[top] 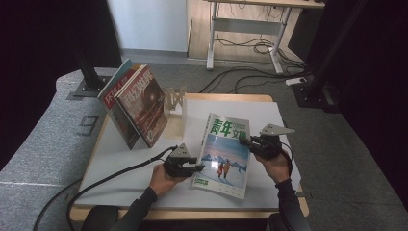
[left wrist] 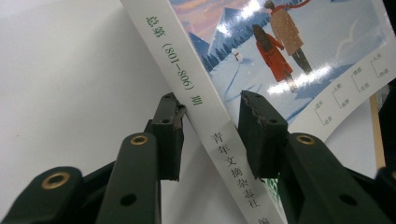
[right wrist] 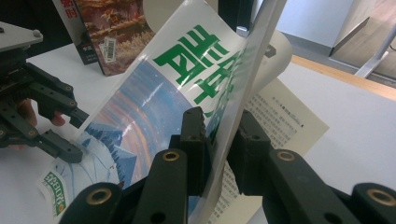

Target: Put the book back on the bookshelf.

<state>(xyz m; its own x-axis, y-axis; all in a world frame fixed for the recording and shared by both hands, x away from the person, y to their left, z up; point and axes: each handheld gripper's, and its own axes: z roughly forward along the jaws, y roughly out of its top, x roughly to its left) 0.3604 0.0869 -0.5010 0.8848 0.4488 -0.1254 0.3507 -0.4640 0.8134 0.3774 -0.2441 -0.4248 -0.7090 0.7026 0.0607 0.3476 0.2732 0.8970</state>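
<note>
A magazine (top: 223,154) with a blue snowy cover and green characters lies tilted in the middle of the table between my two grippers. My left gripper (top: 199,168) sits at its lower left edge. In the left gripper view the white spine (left wrist: 205,121) runs slantwise between the jaws of the left gripper (left wrist: 210,128); one pad tip touches it and the other stands a little off, so the jaws are open. My right gripper (top: 245,141) is at the upper right edge. In the right gripper view the right gripper (right wrist: 219,135) is shut on the curled-up front cover (right wrist: 163,93), with a printed inner page (right wrist: 280,121) flat behind.
Two or more magazines (top: 139,103) stand leaning at the back left of the white table mat (top: 120,159), beside a small wooden rack (top: 174,100). A desk frame with loose cables (top: 245,43) stands on the floor beyond the table. Dark curtains flank both sides.
</note>
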